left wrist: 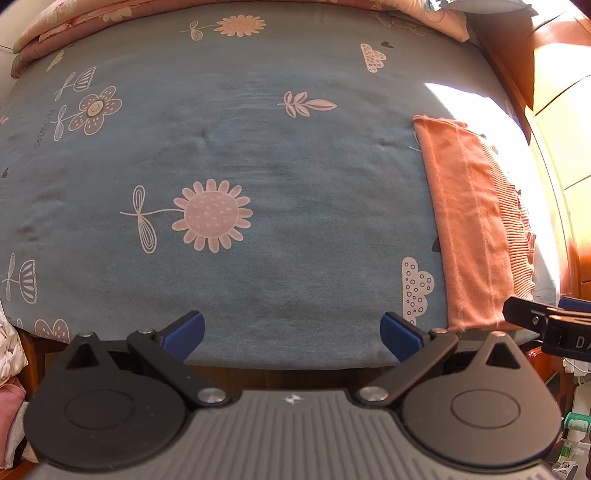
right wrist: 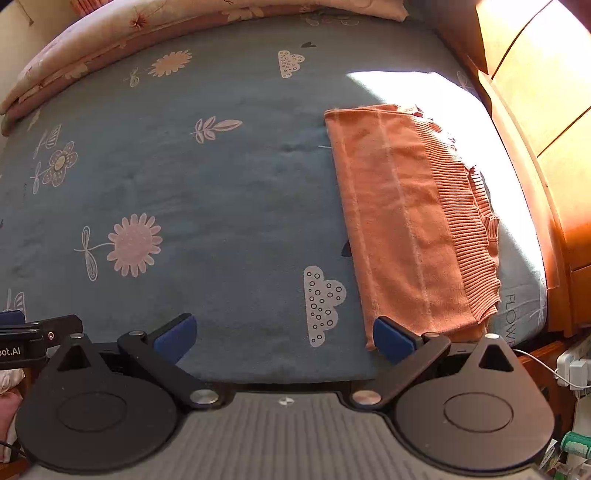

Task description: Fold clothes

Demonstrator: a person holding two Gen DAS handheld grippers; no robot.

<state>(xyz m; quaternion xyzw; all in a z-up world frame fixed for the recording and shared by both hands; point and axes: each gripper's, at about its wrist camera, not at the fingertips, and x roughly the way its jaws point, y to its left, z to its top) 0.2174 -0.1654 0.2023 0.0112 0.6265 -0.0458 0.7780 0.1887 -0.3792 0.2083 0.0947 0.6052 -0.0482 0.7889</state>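
Note:
A folded orange knit garment [right wrist: 410,221] lies as a long strip on the right side of the bed, its ribbed hem toward the sunlit edge; the left wrist view shows the garment [left wrist: 469,221] at far right. My left gripper [left wrist: 291,338] hovers open over the bed's near edge, nothing between its blue pads, well left of the garment. My right gripper [right wrist: 282,338] is open too; its right fingertip [right wrist: 391,338] sits by the garment's near left corner, and I cannot tell if it touches. Each view catches the other gripper at its side edge.
The bed wears a grey-blue sheet with flower and cloud prints [left wrist: 258,147]. A folded pink floral quilt [right wrist: 147,26] lies along the far end. A wooden bed frame and cabinet [right wrist: 535,110] stand at right in sunlight. Pink cloth [left wrist: 9,398] and plugs [right wrist: 572,369] sit below the bed.

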